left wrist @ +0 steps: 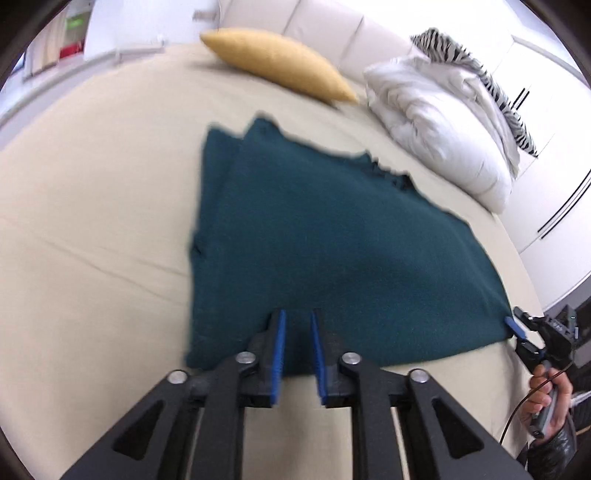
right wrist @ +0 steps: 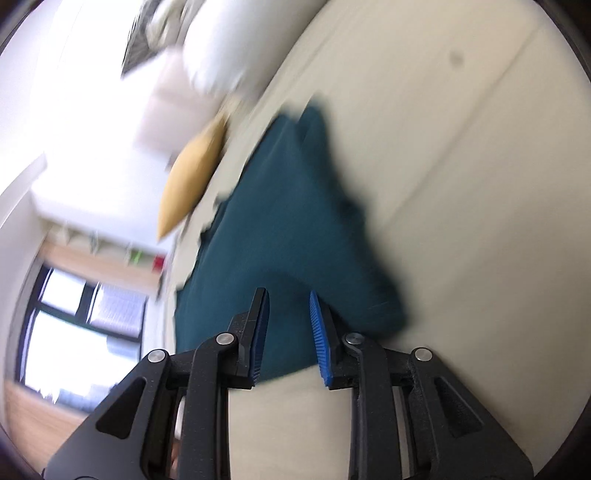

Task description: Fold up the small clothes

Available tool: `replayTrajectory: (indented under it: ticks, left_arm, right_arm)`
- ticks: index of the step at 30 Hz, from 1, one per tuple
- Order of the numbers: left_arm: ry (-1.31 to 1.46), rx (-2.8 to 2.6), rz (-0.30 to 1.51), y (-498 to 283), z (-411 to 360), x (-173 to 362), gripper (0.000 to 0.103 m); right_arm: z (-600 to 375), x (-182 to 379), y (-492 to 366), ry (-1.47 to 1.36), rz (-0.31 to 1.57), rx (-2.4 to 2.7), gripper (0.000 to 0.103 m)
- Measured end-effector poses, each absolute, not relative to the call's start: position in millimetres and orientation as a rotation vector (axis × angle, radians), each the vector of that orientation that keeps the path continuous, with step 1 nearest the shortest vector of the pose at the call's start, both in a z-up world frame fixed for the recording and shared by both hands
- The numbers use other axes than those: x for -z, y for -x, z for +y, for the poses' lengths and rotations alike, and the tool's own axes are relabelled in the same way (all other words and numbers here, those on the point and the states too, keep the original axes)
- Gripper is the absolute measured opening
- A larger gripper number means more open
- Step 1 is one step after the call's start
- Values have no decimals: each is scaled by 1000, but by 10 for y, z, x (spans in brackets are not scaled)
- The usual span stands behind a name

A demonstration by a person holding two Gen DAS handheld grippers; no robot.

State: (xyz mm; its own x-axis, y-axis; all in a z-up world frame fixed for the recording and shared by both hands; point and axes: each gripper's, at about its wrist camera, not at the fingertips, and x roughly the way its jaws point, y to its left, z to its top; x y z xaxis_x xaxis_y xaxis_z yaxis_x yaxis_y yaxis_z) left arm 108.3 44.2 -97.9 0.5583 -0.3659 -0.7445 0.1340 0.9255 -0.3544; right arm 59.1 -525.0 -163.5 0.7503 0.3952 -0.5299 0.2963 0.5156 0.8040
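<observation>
A dark teal garment (left wrist: 332, 236) lies folded flat on the beige bed (left wrist: 92, 229). My left gripper (left wrist: 298, 325) hovers over the garment's near edge. Its blue pads (left wrist: 281, 332) stand apart with only the cloth below showing in the gap. My right gripper (left wrist: 517, 329) sits at the garment's near right corner, held by a person's hand (left wrist: 546, 402). In the blurred right wrist view the right gripper (right wrist: 289, 310) is over an edge of the garment (right wrist: 288, 221), jaws apart and nothing pinched between them.
A yellow cushion (left wrist: 280, 62) lies beyond the garment by the white headboard (left wrist: 325, 22). A bunched white duvet (left wrist: 436, 122) with a zebra-striped cloth (left wrist: 480, 74) takes the back right. White wardrobe doors (left wrist: 546, 155) stand right of the bed, and a window (right wrist: 74, 325) is opposite.
</observation>
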Motion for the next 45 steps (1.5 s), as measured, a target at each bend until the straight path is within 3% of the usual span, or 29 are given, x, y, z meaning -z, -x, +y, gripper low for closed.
replayTrajectory:
  ticks: [3, 5, 10, 17, 24, 30, 36, 40, 45]
  left_arm:
    - [197, 269, 847, -1196, 285, 685, 51]
    - [149, 248, 807, -1370, 151, 573, 56]
    - [10, 204, 785, -1992, -184, 601, 56]
    - [-45, 106, 926, -2668, -93, 1116, 59]
    - [-31, 143, 874, -2603, -46, 1175, 61]
    - [-26, 143, 856, -2574, -65, 1199, 62]
    - [-19, 155, 848, -2540, -19, 1196, 62]
    - [-9, 170, 841, -2522, 4, 1204, 63]
    - [15, 190, 832, -2497, 49, 1205, 63]
  right_arm:
    - [-5283, 1320, -639, -1011, 682, -63, 25]
    - [-5134, 1151, -867, -978, 679, -128, 25]
    - [-4340, 980, -1680, -840, 748, -276, 25]
    - [-3957, 1408, -2667, -872, 919, -325, 25]
    - [-4668, 1709, -2635, -1020, 791, -183, 19]
    - [-5119, 1432, -2124, -982, 715, -4, 26]
    - [-4187, 1173, -1856, -828, 792, -308, 26]
    - [-3364, 1387, -1810, -735, 941, -501, 26]
    - [-3392, 1715, -1821, -815, 958, -500, 24]
